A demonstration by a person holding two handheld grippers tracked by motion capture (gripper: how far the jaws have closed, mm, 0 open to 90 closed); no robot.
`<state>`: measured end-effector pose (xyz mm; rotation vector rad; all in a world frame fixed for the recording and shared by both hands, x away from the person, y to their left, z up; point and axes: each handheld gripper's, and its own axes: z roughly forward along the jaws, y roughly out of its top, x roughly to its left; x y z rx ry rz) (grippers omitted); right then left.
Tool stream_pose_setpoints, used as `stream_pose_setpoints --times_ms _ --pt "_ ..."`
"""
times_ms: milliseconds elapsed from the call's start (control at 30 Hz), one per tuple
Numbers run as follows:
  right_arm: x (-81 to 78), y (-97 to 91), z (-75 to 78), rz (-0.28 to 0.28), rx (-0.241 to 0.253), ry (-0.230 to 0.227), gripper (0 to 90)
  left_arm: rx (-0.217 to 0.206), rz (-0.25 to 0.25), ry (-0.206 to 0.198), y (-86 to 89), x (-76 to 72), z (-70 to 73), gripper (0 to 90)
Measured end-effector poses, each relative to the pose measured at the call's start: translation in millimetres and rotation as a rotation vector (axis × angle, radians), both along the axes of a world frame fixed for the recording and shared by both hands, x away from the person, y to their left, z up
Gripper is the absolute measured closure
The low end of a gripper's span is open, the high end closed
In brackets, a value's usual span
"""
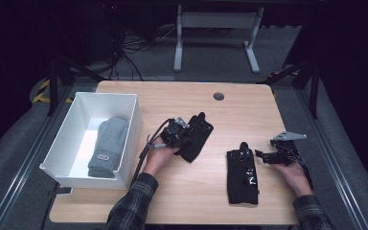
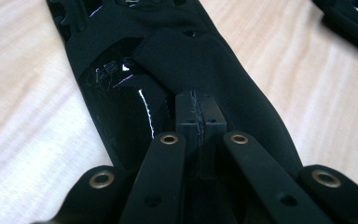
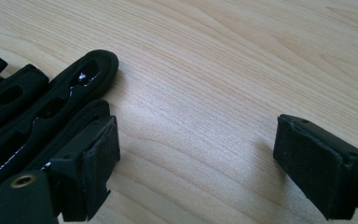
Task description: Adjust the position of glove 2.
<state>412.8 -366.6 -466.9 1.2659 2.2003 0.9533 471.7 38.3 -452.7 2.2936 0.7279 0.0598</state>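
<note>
A black glove (image 1: 199, 135) lies on the wooden table (image 1: 172, 98) near its middle. My left gripper (image 1: 186, 136) sits on it. In the left gripper view the jaws (image 2: 199, 109) are pressed together on a raised fold of this glossy-patched glove (image 2: 223, 70). A second black glove (image 1: 242, 175) lies flat to the right, fingers pointing away from the person. My right gripper (image 1: 264, 156) rests low beside it, open. In the right gripper view its left fingertip (image 3: 91, 163) stands against the glove's fingers (image 3: 37, 107), with bare wood between the jaws (image 3: 205, 158).
A white bin (image 1: 130, 120) stands at the table's left edge with a grey mitten (image 1: 108, 143) lying inside. A round cable hole (image 1: 218, 96) sits near the far edge. The second glove (image 2: 354, 23) shows at the top right of the left gripper view.
</note>
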Motion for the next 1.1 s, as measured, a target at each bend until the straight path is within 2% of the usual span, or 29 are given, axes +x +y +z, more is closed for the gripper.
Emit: stream_pose_setpoints --times_ms 167,367,667,733,900,1100 --pt "0.0 0.0 0.0 0.000 0.000 0.000 14.7 -0.004 -0.017 0.013 0.5 -12.1 -0.1 90.0" --pt "0.0 0.0 0.0 0.000 0.000 0.000 14.7 -0.035 -0.029 0.040 4.1 -26.0 -2.2 90.0" --pt "0.0 0.0 0.0 0.001 0.000 0.000 14.7 -0.034 -0.055 0.063 5.6 -48.1 -2.1 90.0" --pt "0.0 0.0 0.0 0.001 0.000 0.000 14.7 -0.029 -0.067 0.067 6.1 -57.1 -1.8 90.0" --pt "0.0 0.0 0.0 0.002 0.000 0.000 14.7 -0.020 -0.087 0.066 6.2 -68.4 -1.3 90.0" --pt "-0.1 0.1 0.0 0.002 -0.001 0.000 14.7 -0.039 -0.103 0.081 9.5 -87.8 -3.2 90.0"
